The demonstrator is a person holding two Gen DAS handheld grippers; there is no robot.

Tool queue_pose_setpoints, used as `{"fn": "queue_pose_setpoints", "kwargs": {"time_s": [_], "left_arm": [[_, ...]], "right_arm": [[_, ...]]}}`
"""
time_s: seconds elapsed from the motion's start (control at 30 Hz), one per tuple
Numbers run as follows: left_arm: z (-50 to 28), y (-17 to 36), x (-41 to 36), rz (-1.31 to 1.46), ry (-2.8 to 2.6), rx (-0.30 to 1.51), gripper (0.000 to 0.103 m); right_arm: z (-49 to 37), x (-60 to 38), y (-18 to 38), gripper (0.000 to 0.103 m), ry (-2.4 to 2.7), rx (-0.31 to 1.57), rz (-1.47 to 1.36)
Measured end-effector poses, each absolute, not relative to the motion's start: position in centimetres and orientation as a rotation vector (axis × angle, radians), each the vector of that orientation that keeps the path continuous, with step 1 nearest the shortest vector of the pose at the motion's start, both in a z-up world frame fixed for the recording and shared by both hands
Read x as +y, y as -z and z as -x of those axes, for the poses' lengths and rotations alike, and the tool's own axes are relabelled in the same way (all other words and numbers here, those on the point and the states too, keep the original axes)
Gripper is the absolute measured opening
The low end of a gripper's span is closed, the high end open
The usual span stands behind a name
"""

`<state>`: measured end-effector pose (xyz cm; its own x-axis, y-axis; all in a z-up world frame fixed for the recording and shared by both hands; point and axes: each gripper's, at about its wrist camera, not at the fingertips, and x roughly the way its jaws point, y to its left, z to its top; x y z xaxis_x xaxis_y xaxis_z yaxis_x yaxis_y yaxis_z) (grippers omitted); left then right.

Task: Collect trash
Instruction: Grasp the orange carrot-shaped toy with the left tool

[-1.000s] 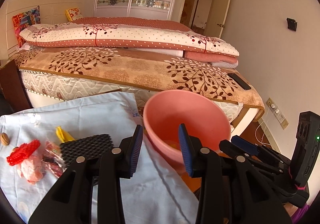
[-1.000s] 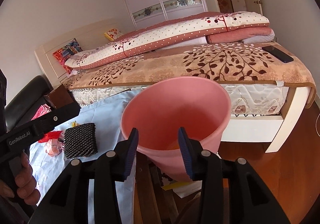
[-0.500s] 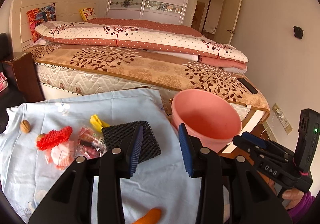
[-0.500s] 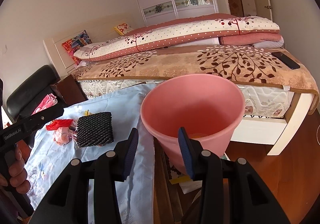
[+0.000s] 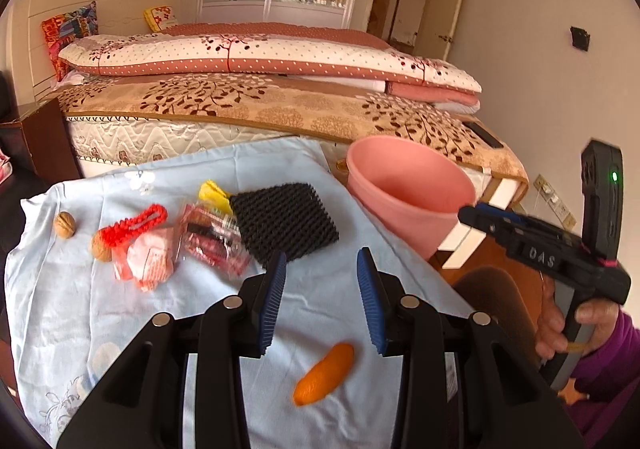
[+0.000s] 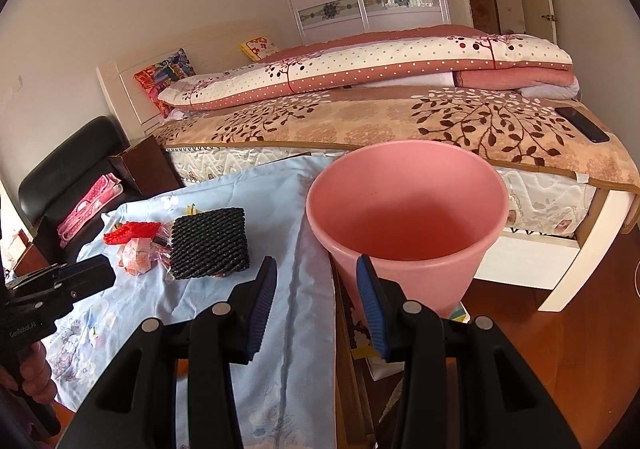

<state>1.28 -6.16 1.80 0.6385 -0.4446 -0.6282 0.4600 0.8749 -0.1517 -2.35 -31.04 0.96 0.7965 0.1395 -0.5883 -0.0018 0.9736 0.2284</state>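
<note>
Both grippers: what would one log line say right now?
left gripper: open, empty | right gripper: open, empty | orange peel: on cloth | pink bin: beside table

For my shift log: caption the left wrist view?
Open left tool over blue cloth, orange peel below, pink bin beyond.

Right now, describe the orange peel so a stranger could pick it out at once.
Find the light blue cloth beside the pink bin. The orange peel lies alone on its near edge, by the left gripper, apart from the pile of wrappers; it is the only orange piece.
</note>
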Motion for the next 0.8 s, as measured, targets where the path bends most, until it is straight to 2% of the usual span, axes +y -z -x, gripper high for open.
{"fn": "queue_pose_setpoints", "kwargs": {"time_s": [0.8], "left_arm": [[1.0,5.8,-6.4,-0.19,0.646,0.889,0.037]], "right_arm": [[2.5,-28.4,-0.5,0.041,-0.1,0.677,-0.166]]}}
